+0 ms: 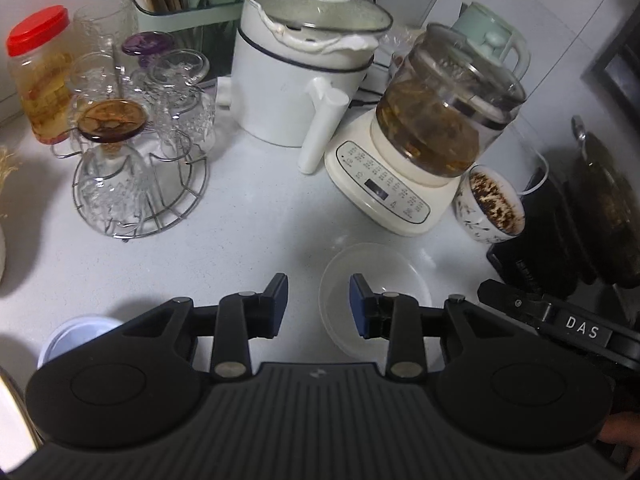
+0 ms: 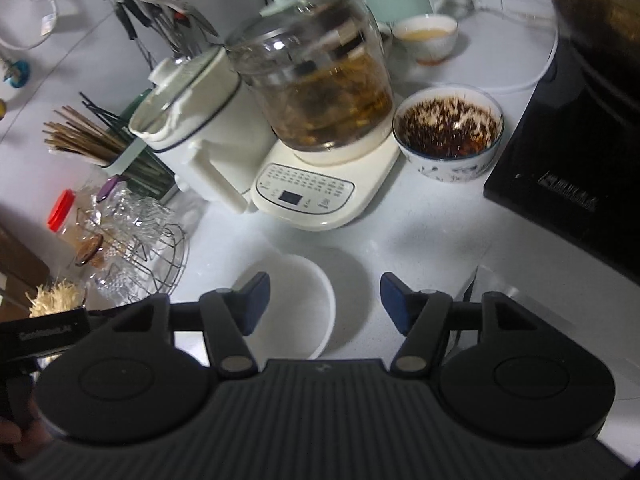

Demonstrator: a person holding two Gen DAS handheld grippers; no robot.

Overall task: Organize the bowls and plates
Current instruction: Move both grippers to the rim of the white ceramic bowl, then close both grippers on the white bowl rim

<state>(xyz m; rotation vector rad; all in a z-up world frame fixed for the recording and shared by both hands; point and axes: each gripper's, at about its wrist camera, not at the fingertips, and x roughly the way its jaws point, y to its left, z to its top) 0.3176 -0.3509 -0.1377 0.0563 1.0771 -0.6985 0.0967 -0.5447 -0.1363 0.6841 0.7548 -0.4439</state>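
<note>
Bowls were what I had to sort, and the one nearest to my tools was a shallow translucent bowl [image 1: 376, 300] that lay on the white counter [image 1: 256, 216], just in front of the cream kettle base [image 1: 376, 188]. In the left wrist view my left gripper [image 1: 319, 305] pointed down at the counter with its jaws apart and nothing between them; its right finger [image 1: 360, 304] stood over the left part of this bowl, but I could not tell if it touched the rim. In the right wrist view the same bowl [image 2: 308, 304] looked plain white, and the left finger [image 2: 256, 300] of my right gripper [image 2: 325, 303] stood over it, while the right finger [image 2: 394, 302] was over bare counter. The jaws of the right gripper were also wide apart and held nothing. A second bowl, a patterned bowl [image 2: 448, 136] with dark flakes inside, stood to the right of the kettle base and just beside a black cooktop [image 2: 560, 152]. A small cup [image 2: 426, 38] with pale liquid stood further back, behind the glass kettle [image 2: 320, 92] (the kettle was full of brownish liquid with pieces in it). To the left of the kettle I saw a white electric pot [image 1: 296, 76] with a glass lid, and further left a wire rack [image 1: 140, 172] that carried upturned glasses. A jar with a red lid [image 1: 38, 76] stood beside that rack. At the lower left edge of the left view, partly hidden under my gripper, there was a small white dish [image 1: 80, 336].
</note>
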